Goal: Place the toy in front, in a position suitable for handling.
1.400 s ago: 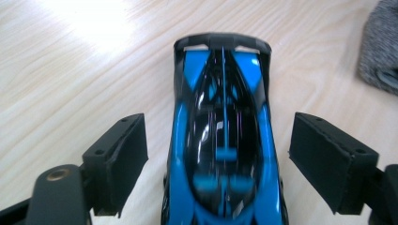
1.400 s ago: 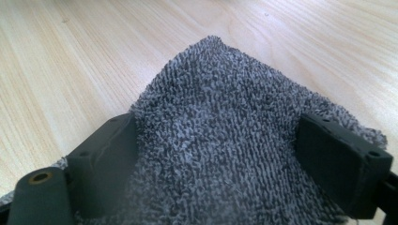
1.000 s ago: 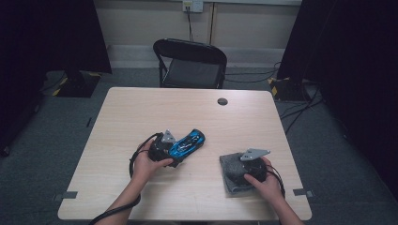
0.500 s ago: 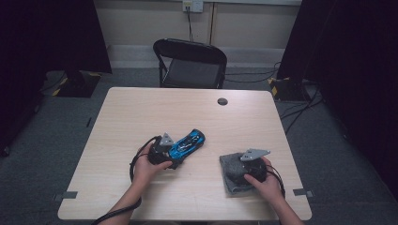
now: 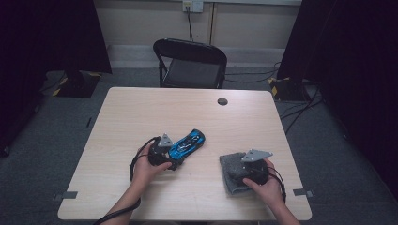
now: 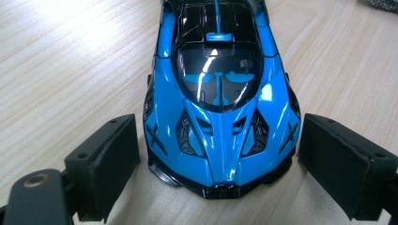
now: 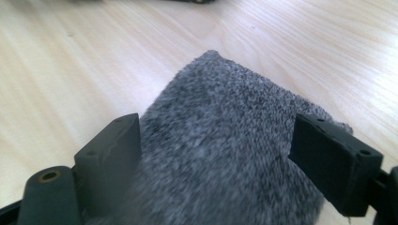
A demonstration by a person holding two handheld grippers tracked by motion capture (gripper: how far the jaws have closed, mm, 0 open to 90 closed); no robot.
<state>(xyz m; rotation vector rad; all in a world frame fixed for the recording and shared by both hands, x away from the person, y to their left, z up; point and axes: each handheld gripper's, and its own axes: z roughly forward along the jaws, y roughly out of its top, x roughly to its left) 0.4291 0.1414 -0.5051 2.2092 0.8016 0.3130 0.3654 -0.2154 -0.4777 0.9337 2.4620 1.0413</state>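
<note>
Our left gripper (image 6: 220, 154) has just been opening; its jaws sit wide on both sides of the blue toy car (image 6: 220, 93) without touching it. The car sits on the table (image 5: 141, 112), near the middle. Our right gripper (image 7: 220, 154) has just been closing around the grey cloth (image 7: 225, 159) on the near right, pads not squeezing.

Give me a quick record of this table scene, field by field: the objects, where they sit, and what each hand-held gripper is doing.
surface: light wooden table
object 1: blue toy car, flat on the table, left of centre
object 2: grey cloth, near the right front edge
left hand-held gripper: jaws just been opening, one either side of the car's end, gaps visible, not pressing
right hand-held gripper: over the cloth, jaws just been closing, cloth between them, pads not clearly pinching
other: small dark round thing near the far edge; black folding chair behind the table
</note>
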